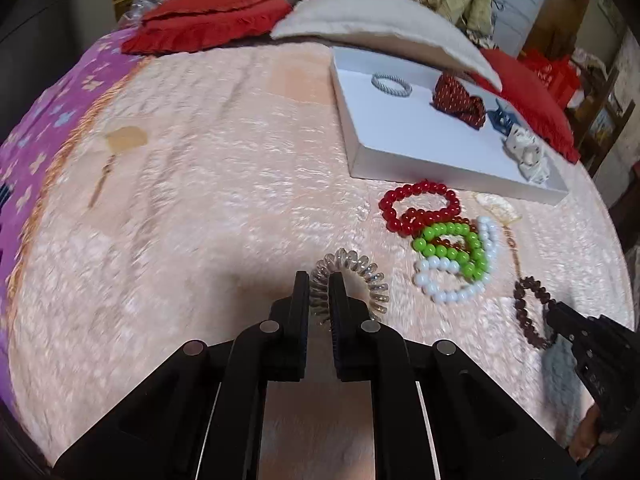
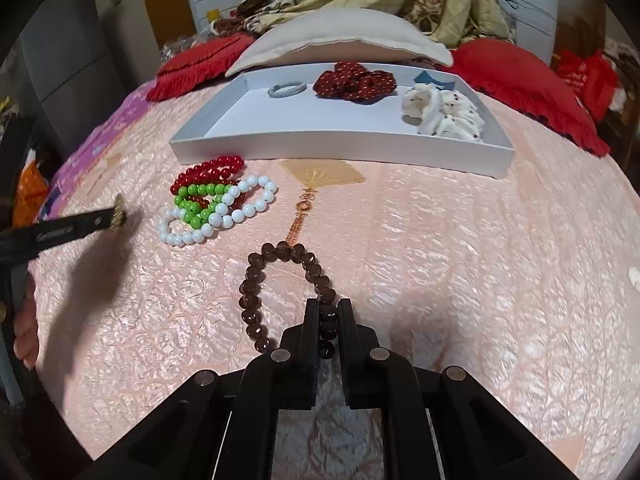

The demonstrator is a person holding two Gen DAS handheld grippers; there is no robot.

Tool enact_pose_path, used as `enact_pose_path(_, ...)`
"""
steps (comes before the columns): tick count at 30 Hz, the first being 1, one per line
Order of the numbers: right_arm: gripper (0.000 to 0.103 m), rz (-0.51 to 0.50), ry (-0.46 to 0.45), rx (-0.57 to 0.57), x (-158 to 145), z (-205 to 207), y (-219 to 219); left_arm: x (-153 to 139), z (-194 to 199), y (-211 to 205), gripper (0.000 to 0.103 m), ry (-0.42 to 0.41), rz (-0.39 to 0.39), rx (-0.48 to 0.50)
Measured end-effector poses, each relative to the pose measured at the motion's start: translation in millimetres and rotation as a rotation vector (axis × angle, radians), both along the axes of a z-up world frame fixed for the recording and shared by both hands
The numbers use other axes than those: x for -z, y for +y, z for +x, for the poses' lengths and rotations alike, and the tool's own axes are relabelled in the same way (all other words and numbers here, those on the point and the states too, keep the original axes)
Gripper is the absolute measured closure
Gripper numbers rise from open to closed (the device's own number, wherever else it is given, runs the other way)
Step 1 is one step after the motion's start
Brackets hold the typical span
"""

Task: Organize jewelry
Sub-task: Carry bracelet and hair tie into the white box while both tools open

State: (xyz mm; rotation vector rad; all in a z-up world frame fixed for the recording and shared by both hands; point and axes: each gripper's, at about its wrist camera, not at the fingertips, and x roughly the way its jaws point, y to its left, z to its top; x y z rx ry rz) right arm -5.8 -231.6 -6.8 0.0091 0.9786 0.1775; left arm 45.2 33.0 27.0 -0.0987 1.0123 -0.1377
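The left gripper (image 1: 319,284) is clenched on the clear spiral hair tie (image 1: 352,282); the right gripper (image 2: 328,312) pinches the brown bead bracelet (image 2: 280,292), both low over the pink bedspread (image 2: 480,280). Each should be lifted clear, carried over the white tray (image 2: 320,144) wall, and released onto bare floor away from the bead pile (image 2: 216,204).

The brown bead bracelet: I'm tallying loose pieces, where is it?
The brown bead bracelet lies on the pink bedspread, pinched by the right gripper, right of the white bead bracelet.

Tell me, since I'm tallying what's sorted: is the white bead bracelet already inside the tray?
No, the white bead bracelet lies on the pink bedspread in front of the tray, tangled with the green and red ones.
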Motion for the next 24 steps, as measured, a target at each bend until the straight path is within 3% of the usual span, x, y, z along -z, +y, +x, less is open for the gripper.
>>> enact_pose_path(14,0.095,0.071,-0.118,0.019,-55.3,-35.8,-3.3,-51.2,-55.4,-6.0,0.095,-0.120,0.009,0.021)
enact_pose_path(24,0.095,0.098,-0.171,0.030,-87.4,-48.5,-6.8,-74.3,-69.9,-8.0,0.095,-0.169,-0.001,0.045)
